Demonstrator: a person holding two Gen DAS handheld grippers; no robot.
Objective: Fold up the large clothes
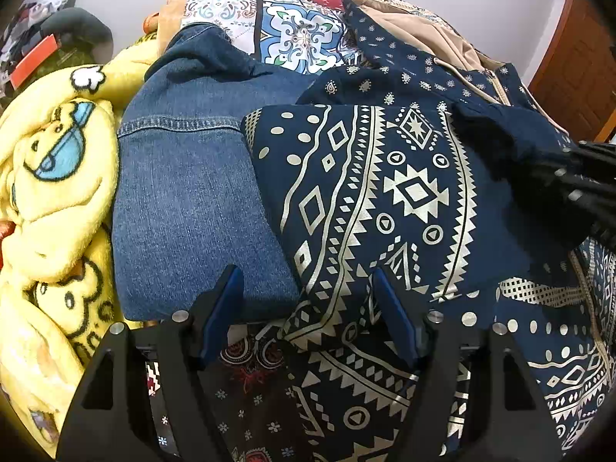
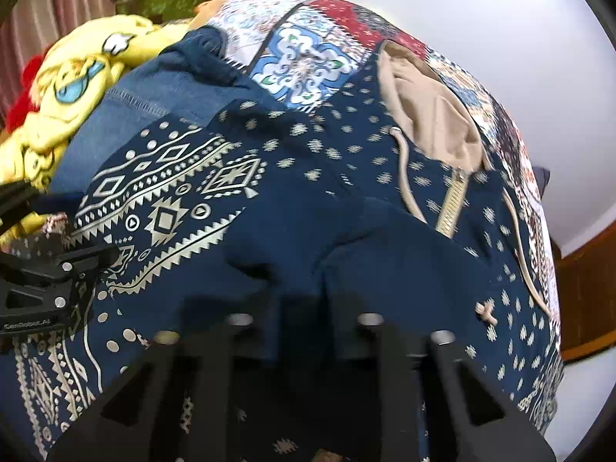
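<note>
1. One big navy hoodie [image 1: 404, 192] with a cream geometric print took up the middle of the bed, and its patterned sleeve [image 1: 346, 200] was folded across the body, lying flat on top.
2. Its tan-lined hood [image 2: 431, 115] sat open at the far end, with a zipper [image 2: 454, 200] and a cream drawstring [image 2: 404, 169] running down from it.
3. The left gripper [image 1: 308, 308] hovered low over the near edge of that sleeve, blue-padded fingers [image 1: 223, 308] spread wide apart and nothing between them.
4. In the right wrist view the same tool showed at the left edge, black and resting against the printed cloth.
5. The right gripper [image 2: 300, 308] was down on the hoodie, clenched on a bunched fold of plain navy cloth [image 2: 304, 261], which rose between its blurred black fingers.
6. From the left wrist view it showed only as a dark blur at the right edge, over the hoodie's plain navy part.
7. Just beside the hoodie, partly under the sleeve, lay a folded denim garment [image 1: 184, 192].
8. Next to the denim sat a yellow fleece blanket [image 1: 54, 200] with cartoon faces, all bunched up.
9. Underneath everything ran a patchwork bedspread [image 1: 292, 34], blue, white and red tiles showing past the hood.
10. A white wall [image 2: 519, 57] closed the back.
</note>
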